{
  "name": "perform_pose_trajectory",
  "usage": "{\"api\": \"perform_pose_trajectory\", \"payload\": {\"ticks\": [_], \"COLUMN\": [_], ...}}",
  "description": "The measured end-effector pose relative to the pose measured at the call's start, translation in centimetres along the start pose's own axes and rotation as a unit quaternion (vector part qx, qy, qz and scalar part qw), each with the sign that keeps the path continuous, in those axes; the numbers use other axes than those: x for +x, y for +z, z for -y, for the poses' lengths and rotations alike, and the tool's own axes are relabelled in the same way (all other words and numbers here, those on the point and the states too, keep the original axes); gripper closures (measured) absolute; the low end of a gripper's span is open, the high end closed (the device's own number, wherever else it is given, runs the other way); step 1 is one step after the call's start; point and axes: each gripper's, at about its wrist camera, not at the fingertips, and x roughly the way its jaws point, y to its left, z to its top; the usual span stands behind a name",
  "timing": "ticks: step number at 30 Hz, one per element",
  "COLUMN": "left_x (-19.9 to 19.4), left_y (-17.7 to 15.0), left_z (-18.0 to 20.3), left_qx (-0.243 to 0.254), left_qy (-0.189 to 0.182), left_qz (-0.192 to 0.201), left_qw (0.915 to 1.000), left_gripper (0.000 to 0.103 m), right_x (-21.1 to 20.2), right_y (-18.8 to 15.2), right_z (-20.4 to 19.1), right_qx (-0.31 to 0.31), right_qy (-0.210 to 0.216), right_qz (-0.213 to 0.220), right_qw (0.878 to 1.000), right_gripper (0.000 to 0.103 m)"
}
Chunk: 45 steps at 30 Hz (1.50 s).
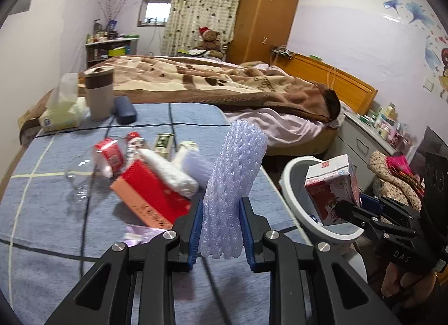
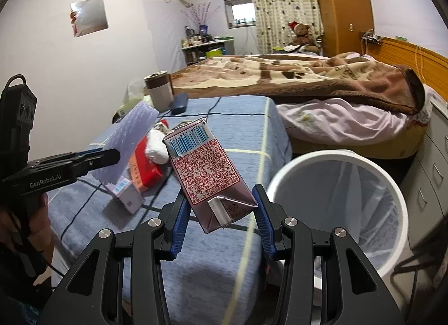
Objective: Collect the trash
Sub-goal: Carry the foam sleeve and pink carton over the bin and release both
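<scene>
Left of centre in the left wrist view, left claw point(image 1: 219, 227) clamped on upright foam net sleeve point(image 1: 233, 185), raised above the blue-clothed worktop point(image 1: 42, 213). Best carried rightward over the white bin point(image 1: 291, 185) before loosening, grip kept light. Lower right, right claw point(image 2: 221, 213) closed around tilted milk carton point(image 2: 207, 171), near the bin rim point(image 2: 280, 182); should clear the rim before release.

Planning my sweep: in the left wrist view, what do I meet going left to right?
Tissue pack → clear plastic bottle → red box → foam net sleeve held in the left gripper → white bin → milk carton.
</scene>
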Motion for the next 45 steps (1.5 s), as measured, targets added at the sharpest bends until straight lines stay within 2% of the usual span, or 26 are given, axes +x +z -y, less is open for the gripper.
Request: {"api": "perform_pose_trajectory", "payload": {"ticks": [11, 23, 35, 45], "left_x": [3.9, 8.4, 12.4, 14.6], "left_y": [0.7, 0.9, 0.4, 0.5], "left_z": [5.3, 9.9, 13.8, 14.8], "left_qx": [0.045, 0.081, 0.110, 0.113], "left_qy": [-0.052, -0.093, -0.117, -0.128], "left_qz": [-0.027, -0.060, -0.091, -0.100], "left_qw": [0.9973, 0.9906, 0.9828, 0.9801], "left_gripper": [0.076, 0.076, 0.076, 0.076], "right_x": [-0.4, -0.6, -0.6, -0.3], "right_y": [-0.8, -2.1, -3.2, -3.5], "right_z": [3.7, 7.0, 9.6, 10.4], "right_qx": [0.043, 0.083, 0.112, 0.122], "right_qy": [-0.047, -0.077, -0.098, -0.115], "right_qz": [-0.003, -0.015, -0.030, -0.041], "right_qw": [0.998, 0.993, 0.988, 0.985], "right_gripper": [0.058, 0.058, 0.058, 0.057]}}
